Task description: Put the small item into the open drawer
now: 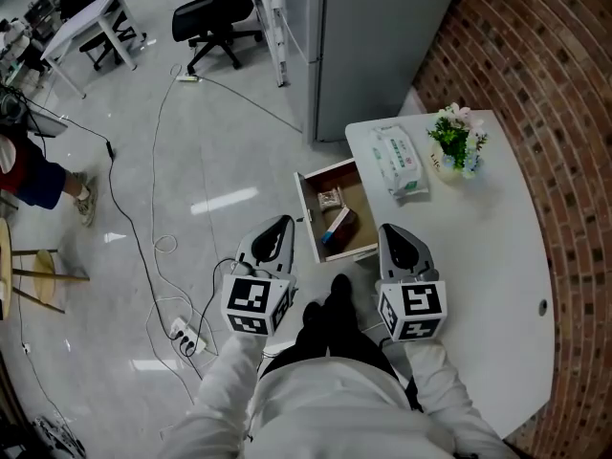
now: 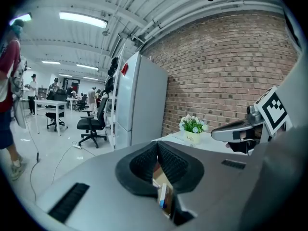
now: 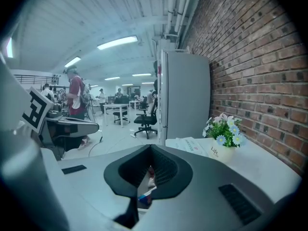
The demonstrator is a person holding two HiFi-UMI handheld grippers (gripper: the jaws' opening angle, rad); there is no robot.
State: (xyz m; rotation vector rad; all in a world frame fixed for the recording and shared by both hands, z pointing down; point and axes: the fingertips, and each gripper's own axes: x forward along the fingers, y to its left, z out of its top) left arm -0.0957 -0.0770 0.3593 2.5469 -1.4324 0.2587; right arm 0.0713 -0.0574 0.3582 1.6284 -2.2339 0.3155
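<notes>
The wooden drawer (image 1: 308, 220) stands pulled out from the white table (image 1: 497, 247). In it lie a small patterned packet (image 1: 330, 199), a white-and-blue box (image 1: 336, 224) and a dark item beside the box. My left gripper (image 1: 284, 222) hovers just left of the drawer's near corner, its jaws together and nothing in them. My right gripper (image 1: 387, 229) hangs over the table edge right of the drawer, jaws also together and empty. In the left gripper view the box (image 2: 163, 198) shows through the slit below the left gripper (image 2: 156, 165). The right gripper (image 3: 148, 170) shows the box (image 3: 146, 194) likewise.
A pack of wipes (image 1: 397, 159) and a flower pot (image 1: 457, 142) sit on the table's far side. A tall grey cabinet (image 1: 382, 36) stands behind the table, with a brick wall (image 1: 555, 84) to the right. Cables (image 1: 158, 247), a power strip (image 1: 186, 335) and an office chair (image 1: 215, 17) are on the floor.
</notes>
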